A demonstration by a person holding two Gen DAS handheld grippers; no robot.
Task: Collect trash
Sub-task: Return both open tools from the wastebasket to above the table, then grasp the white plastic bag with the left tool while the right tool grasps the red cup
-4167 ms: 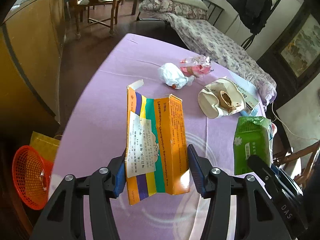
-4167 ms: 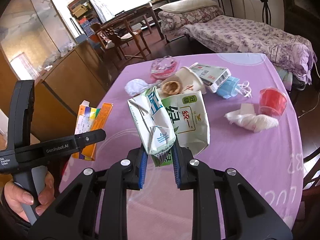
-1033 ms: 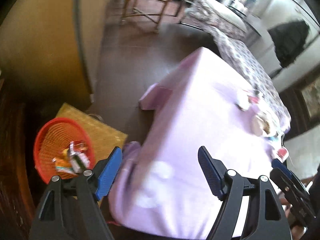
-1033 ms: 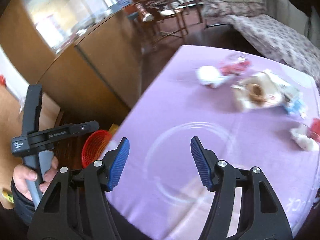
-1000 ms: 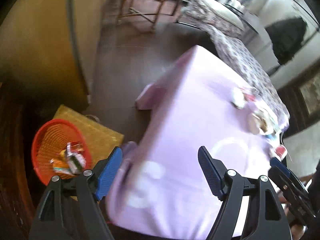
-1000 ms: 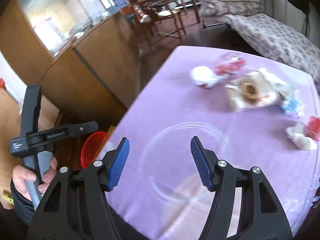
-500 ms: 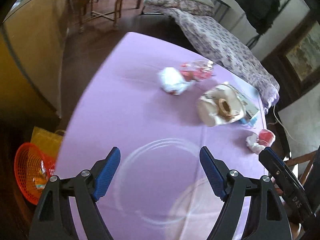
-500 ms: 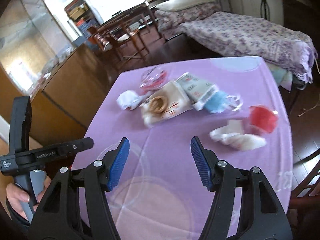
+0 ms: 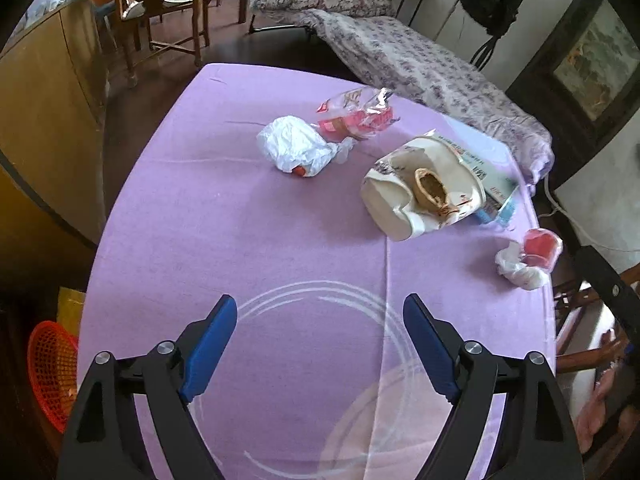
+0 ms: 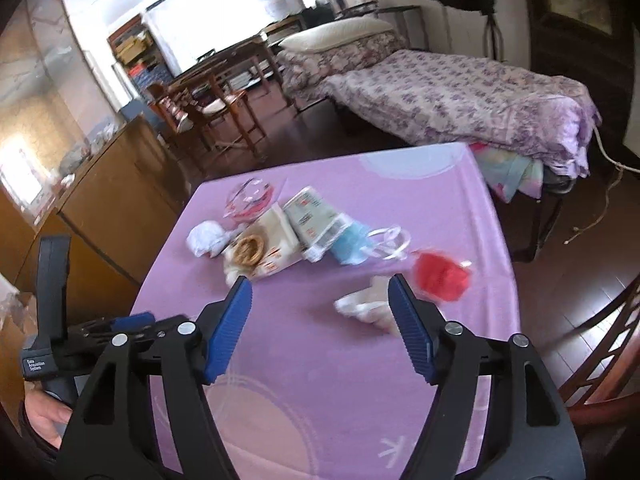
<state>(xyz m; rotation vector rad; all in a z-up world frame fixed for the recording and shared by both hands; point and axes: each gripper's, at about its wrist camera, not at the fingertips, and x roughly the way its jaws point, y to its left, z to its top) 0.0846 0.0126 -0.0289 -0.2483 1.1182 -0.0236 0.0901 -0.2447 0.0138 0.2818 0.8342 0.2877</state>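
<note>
Trash lies on the purple tablecloth [image 9: 224, 240]: a crumpled white bag [image 9: 294, 148], a clear pink-tinted wrapper [image 9: 354, 114], a cream paper bag [image 9: 420, 192] with a brown pastry, a flat carton [image 9: 480, 164], a red cup [image 9: 540, 246] and a white tissue wad [image 9: 518, 270]. My left gripper [image 9: 320, 320] is open and empty over the near part of the table. My right gripper [image 10: 320, 300] is open and empty, with the tissue wad [image 10: 364, 304] and red cup [image 10: 438, 276] just beyond its fingertips. A blue face mask [image 10: 352, 242] lies by the carton [image 10: 316, 216].
An orange mesh waste basket [image 9: 50, 368] stands on the floor at the table's left, next to a yellow bag [image 9: 70, 308]. A wooden cabinet [image 9: 44, 92] runs along the left. A bed [image 10: 460, 100] and wooden chairs [image 10: 208, 108] are behind the table.
Both grippers held packaging 4 seconds ago and are now empty. The left gripper swung from over the orange basket back to the table. The right gripper moved closer to the tissue and red cup.
</note>
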